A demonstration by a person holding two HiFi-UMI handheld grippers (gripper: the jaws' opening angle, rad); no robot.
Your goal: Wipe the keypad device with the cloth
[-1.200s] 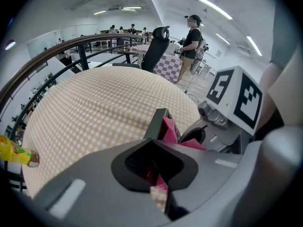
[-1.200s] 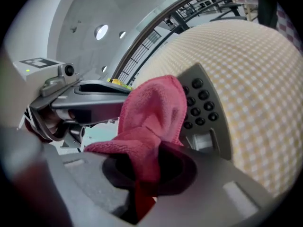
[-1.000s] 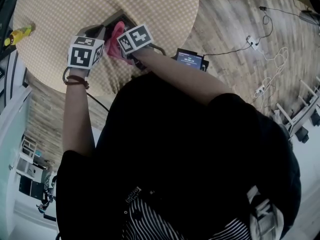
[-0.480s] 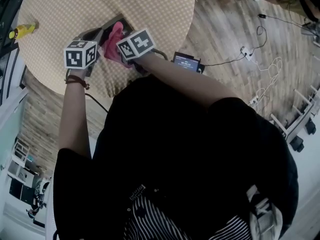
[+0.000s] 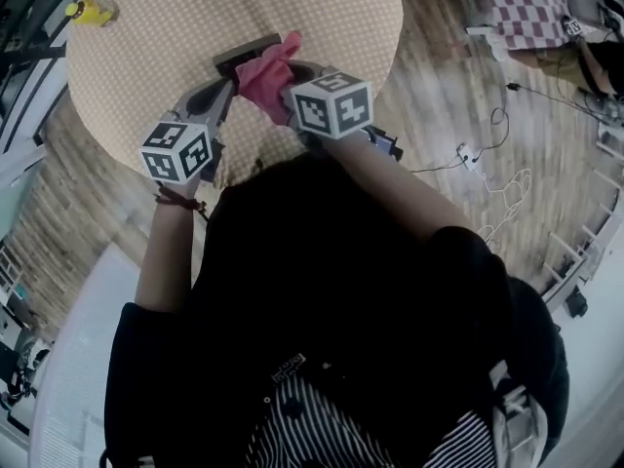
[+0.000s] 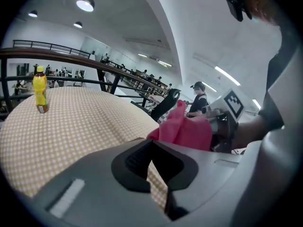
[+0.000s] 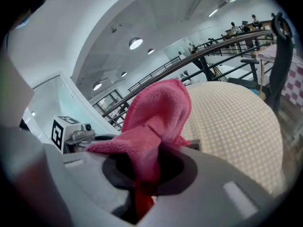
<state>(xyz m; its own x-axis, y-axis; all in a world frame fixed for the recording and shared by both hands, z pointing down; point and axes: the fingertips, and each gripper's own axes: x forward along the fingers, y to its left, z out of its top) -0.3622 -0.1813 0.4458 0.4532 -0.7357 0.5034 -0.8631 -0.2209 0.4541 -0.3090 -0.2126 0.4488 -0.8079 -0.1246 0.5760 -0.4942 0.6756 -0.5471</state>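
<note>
The dark keypad device [image 5: 242,51] lies on the round checked table [image 5: 146,57], toward its near side. A pink cloth [image 5: 267,72] is bunched just in front of it and covers its near edge. My right gripper [image 5: 285,88] is shut on that cloth; in the right gripper view the cloth [image 7: 154,122] stands up out of the jaws of the right gripper [image 7: 142,176]. My left gripper [image 5: 220,88] sits left of the cloth, jaws together with nothing between them. In the left gripper view the left gripper [image 6: 158,174] points at the cloth [image 6: 184,129].
A yellow bottle [image 5: 90,12] stands at the table's far left edge, also the yellow bottle [image 6: 40,89] in the left gripper view. Cables and a power strip [image 5: 466,154] lie on the wooden floor to the right. A checked mat [image 5: 531,8] lies at top right.
The head view has swung. The cloth and right gripper have shifted toward the device's near-right edge. The left gripper has drawn back from the device toward the person.
</note>
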